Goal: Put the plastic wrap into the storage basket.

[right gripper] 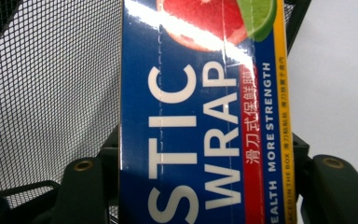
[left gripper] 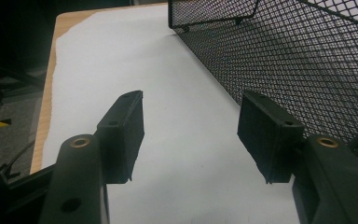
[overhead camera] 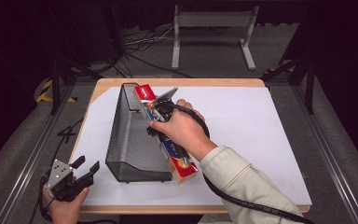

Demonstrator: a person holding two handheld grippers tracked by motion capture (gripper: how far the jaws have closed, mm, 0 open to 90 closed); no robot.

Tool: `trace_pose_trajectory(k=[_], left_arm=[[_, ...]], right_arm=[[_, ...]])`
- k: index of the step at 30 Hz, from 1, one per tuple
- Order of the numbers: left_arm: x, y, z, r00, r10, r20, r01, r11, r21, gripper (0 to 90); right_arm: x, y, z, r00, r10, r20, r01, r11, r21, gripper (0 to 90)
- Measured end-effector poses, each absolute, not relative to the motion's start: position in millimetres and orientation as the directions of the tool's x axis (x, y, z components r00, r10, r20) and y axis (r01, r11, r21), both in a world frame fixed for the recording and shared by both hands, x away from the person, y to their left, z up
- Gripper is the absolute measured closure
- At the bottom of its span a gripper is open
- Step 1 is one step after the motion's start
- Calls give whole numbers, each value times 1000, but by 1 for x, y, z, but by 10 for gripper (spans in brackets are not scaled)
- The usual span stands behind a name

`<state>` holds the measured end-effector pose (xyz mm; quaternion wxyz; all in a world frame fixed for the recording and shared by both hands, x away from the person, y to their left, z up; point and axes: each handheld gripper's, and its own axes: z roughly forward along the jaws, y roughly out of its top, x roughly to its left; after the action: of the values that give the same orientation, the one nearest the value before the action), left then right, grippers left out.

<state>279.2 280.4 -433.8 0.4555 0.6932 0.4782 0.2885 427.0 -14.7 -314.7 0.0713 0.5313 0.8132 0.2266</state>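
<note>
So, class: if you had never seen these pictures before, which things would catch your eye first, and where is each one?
The bright blue and red plastic wrap box stands out first, lying along the right side of the black mesh basket in the middle of the white table. The right gripper is clamped on it, its print looming large in the right gripper view. The left gripper sits open and empty at the table's near left corner.

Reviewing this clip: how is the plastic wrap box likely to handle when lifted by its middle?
The plastic wrap box looks like stiff cardboard, so probably rigid. Its glossy face may slip in the right tongs. Long and narrow, it could pivot against the mesh basket.
</note>
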Motion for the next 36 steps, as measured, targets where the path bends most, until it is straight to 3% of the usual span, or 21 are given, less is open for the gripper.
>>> trace_pose_trajectory(k=[18, 36], left_arm=[[272, 287, -435, 360, 932, -45, 400, -111, 910, 416], [265, 292, -436, 345, 938, -43, 407, -108, 907, 416]], right_arm=[[434, 17, -334, -439, 892, 111, 842, 365, 397, 403], [446, 21, -352, -460, 883, 92, 849, 407, 337, 394]])
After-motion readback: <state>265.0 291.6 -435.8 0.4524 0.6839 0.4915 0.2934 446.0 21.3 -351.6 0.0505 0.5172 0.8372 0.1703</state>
